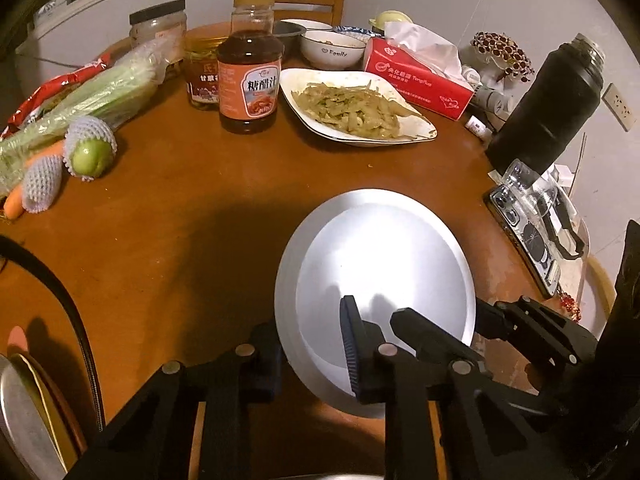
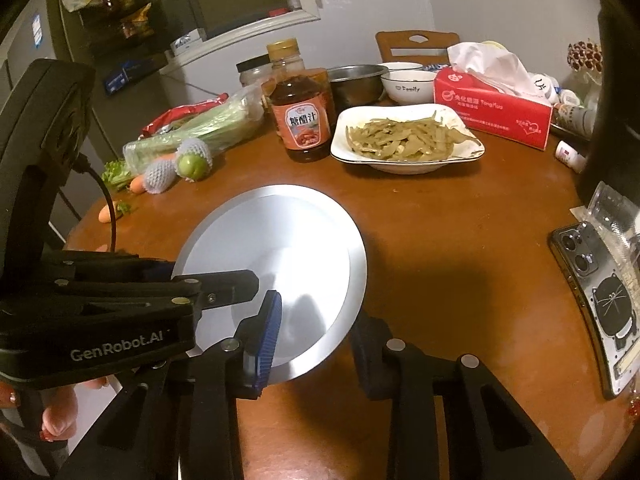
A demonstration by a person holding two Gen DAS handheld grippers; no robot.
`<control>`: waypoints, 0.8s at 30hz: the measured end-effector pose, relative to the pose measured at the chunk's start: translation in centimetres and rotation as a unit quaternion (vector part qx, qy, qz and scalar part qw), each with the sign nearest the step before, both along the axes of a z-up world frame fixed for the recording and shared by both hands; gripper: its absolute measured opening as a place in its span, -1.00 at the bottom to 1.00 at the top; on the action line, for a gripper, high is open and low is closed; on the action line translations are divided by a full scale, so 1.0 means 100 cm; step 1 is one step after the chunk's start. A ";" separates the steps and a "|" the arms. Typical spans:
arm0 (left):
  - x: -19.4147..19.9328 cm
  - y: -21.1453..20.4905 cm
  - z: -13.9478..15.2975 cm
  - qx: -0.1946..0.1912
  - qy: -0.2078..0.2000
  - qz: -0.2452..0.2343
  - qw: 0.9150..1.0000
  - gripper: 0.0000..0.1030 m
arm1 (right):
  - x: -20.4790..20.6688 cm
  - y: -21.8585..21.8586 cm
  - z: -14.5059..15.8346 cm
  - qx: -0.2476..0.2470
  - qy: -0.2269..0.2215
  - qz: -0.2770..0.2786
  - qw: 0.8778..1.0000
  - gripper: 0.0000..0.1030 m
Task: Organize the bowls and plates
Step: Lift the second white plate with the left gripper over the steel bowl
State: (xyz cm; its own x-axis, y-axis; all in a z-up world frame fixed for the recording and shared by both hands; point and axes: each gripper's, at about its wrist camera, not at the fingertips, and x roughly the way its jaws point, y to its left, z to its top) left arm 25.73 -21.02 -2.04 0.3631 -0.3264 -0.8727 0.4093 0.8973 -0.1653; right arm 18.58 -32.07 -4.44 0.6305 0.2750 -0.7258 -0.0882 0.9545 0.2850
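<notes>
Plate (image 1: 376,280) flat on tabletop (image 1: 180,200), near the front edge, well apart from the food dish (image 1: 352,108) and sauce bottle (image 1: 248,84).

Left tongs (image 1: 306,316) clamped on the plate's near-left rim, blue pad on top, other finger outside and under the lip. Right tongs (image 2: 316,308) straddling the near-right rim, blue pad over the plate face, other finger beyond the edge. Cannot tell whether those pads actually bite.

Risks, as judged from here:
- Smooth, shiny metal with a thin, sloped rim. Shallow bite on either side likely to slide off under load.
- If the right side is not seated, lifting puts all weight on the left clamp. Expect pivot about that grip, far edge dropping and scraping the tabletop.
- Uneven lift between the two hands, same result: tilt, then slip.
- Both grips on the near side only, far half cantilevered. Plenty of leverage against the pads.
- Phone (image 1: 520,232) near the plate's right. Swing or drop that way could hit it.
- Forward carry held low could clip the dish or bottle.

Suggest confirming right-side bite, then raising level and slow.
</notes>
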 end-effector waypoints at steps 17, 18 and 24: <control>-0.026 0.013 0.028 -0.014 -0.032 0.007 0.999 -0.51 | -0.021 0.008 0.026 -0.002 -0.026 0.006 1.000 -0.34; -0.028 0.014 0.030 -0.015 -0.034 0.007 0.999 -0.51 | -0.022 0.009 0.027 -0.003 -0.028 0.006 1.000 -0.34; -0.042 0.017 0.043 -0.021 -0.050 0.008 0.999 -0.51 | -0.034 0.011 0.040 -0.010 -0.042 0.007 0.999 -0.34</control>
